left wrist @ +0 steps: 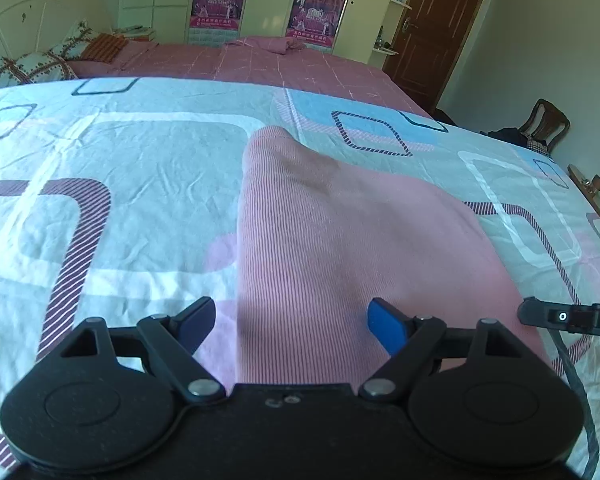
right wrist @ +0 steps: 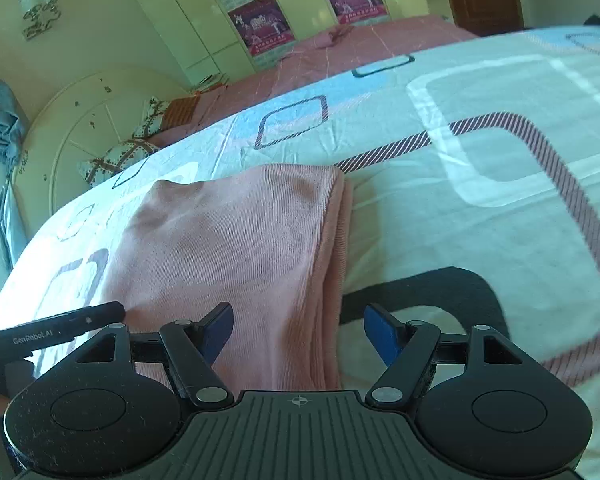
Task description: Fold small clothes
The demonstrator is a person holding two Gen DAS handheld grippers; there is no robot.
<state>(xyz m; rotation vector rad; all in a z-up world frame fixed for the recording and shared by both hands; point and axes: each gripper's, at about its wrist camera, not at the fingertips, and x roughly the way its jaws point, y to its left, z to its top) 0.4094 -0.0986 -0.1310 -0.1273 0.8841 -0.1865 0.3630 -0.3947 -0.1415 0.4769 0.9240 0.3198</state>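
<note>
Two claws hang over the bed, and I see both with their blue pads spread wide and nothing between them. My left claw (left wrist: 292,326) straddles the near left edge of the pink ribbed knit garment (left wrist: 340,248), which lies folded flat on the white bedsheet printed with grey, blue and striped rounded squares (left wrist: 100,200). In the left wrist view that left edge runs straight from 6 o'clock up toward 12, ending in a rounded corner near the middle of the frame; the far edge slopes down toward 3 o'clock. My right claw (right wrist: 298,330) sits over the garment's other side: in the right wrist view the doubled right edge (right wrist: 338,240) runs from 12 down to 6, passing between the pads, with the right pad over bare sheet.

Open sheet spreads wide at 9 o'clock of the left claw and at 3 o'clock of the right claw. At 3 o'clock in the left view the tip of the right claw pokes in just beside the garment's edge. Beyond the patterned sheet, at 12 o'clock, lies a pink checked bedcover (left wrist: 260,64), then cream wardrobe doors with posters (left wrist: 216,0).
</note>
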